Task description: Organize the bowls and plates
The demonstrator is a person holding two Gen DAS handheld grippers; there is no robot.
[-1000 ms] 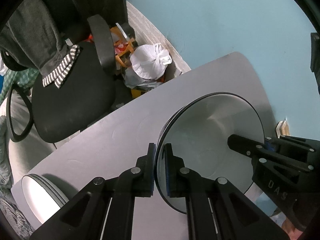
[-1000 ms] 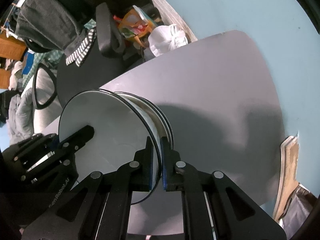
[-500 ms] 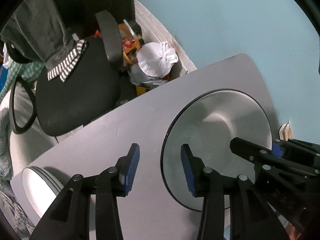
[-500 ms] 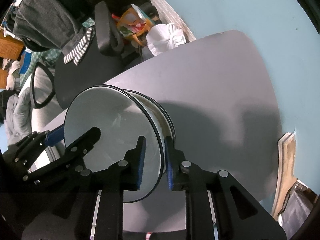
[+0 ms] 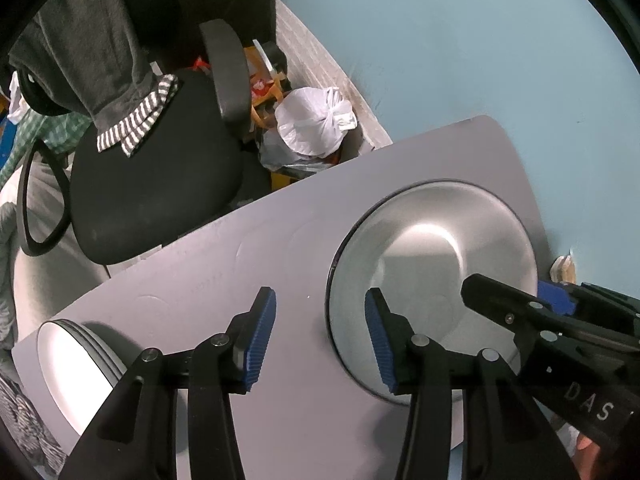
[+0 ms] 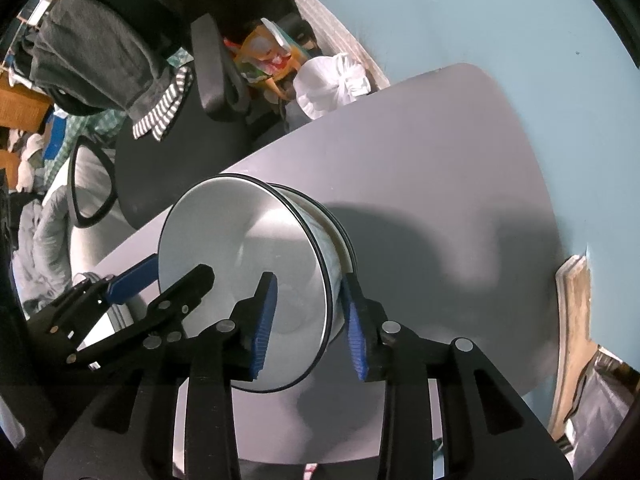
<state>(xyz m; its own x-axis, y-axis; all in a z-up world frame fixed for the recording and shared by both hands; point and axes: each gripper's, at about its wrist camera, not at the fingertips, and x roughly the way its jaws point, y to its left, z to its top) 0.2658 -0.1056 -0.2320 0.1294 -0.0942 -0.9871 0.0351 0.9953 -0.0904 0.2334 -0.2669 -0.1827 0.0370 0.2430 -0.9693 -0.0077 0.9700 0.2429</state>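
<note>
Left wrist view: the left gripper [image 5: 320,334] has just been opening, released, astride the rim of the bowl [image 5: 436,264] on the table [image 5: 280,236]. Right wrist view: the right gripper [image 6: 306,320], just opening, straddles the bowl's far rim, pads apart

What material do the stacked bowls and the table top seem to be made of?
Stacked bowls: probably glazed ceramic or enamelled metal, as they are glossy white with a thin dark rim line and a soft highlight inside; the look leaves this open. Table top: likely a matte grey laminate, being smooth, uniform and without visible grain.
</note>
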